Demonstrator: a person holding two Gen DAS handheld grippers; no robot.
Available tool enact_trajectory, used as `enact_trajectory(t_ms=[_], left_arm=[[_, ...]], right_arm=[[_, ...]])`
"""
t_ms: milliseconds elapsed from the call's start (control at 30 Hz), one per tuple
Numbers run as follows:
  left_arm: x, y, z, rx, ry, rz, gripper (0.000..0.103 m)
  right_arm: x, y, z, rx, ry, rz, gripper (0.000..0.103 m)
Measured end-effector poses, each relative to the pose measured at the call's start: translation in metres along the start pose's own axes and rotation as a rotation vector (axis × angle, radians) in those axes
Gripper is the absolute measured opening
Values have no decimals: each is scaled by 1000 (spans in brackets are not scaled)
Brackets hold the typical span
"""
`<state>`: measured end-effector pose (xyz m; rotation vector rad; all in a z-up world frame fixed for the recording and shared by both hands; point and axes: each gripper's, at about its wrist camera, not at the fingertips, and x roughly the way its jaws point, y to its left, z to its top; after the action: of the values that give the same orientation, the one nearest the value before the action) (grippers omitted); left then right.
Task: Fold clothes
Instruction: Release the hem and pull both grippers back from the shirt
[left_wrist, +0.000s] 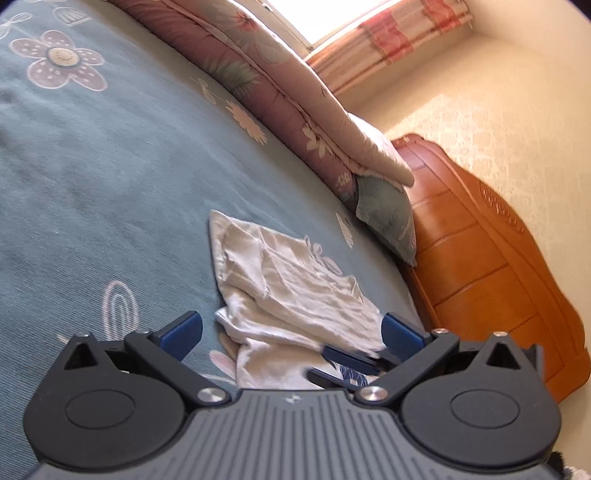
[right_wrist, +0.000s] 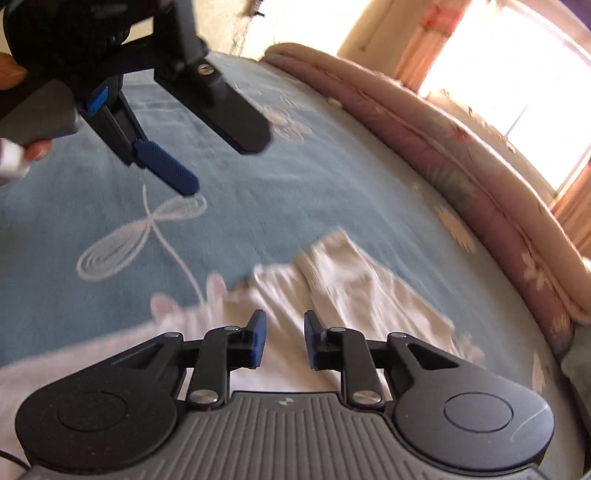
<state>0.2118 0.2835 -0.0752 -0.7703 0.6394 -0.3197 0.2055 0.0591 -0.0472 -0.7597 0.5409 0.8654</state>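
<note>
so the white garment (left_wrist: 295, 291) lies on the blue bedspread (left_wrist: 110, 192) in a loose, partly doubled heap: a ribbed cuff or hem is turned over on top, layers overlap unevenly, and the edges do not line up into a neat rectangle. by my reading the folding is somewhere in the middle, with some cloth laid over itself and squaring and flattening left to do, though a rumpled pile like this could also be a garment only gathered together. the left gripper (left_wrist: 291, 332) hangs just above the near edge of the cloth with its blue pads spread wide and nothing between them. the right gripper (right_wrist: 284, 339) sits low over the pale fabric, its pads apart with a narrow gap, and the fabric appears to lie below them rather than pinched; motion blur makes that hard to be sure of. in the right wrist view the other tool hangs in the air over the bed, held in a hand (right_wrist: 35, 147). the bedspread is soft, with printed flowers and a dragonfly (right_wrist: 140, 236), so it should give under pressure and let cloth drag. a pink quilt (left_wrist: 280, 96) is rolled along the far edge, a grey-green pillow (left_wrist: 388, 214) beside it, an orange wooden headboard (left_wrist: 480, 266) against a cream wall, and pink curtains (left_wrist: 388, 40) at a bright window.
</note>
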Motion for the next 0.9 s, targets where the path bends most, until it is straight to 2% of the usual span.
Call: enact_trajectory(t_ms=[33,100,167,333,467,533,567,733,900], left_arm=[[2,-3,-1,10,9,1,102],[7,-14,-5,42,34,3,102],[15,-27,-10,75,62,-9,102],[45,-60,-31,175,167,-24,102],[71,-77,-57,260,261,30,102],[83,-76,-68,280,310,71,102],[88,-74,-72,285,329,91,102],[83,-71,-72,286,323,82,102],[84,-72,-72,282,321,86,102]], right_arm=[[-7,-6,-7,28,25,2,29],[-20,-15,-22,102,70,-1,44],[-33,-21,-46,189,106,-9,54],[-62,-33,-106,401,194,-34,55],[-81,-28,-153,571,245,-20,60],[-91,-22,-173,640,255,-9,68],[-99,-19,-182,663,252,-6,73],[-126,-5,-204,711,285,-21,85],[-123,8,-203,682,307,-49,103]])
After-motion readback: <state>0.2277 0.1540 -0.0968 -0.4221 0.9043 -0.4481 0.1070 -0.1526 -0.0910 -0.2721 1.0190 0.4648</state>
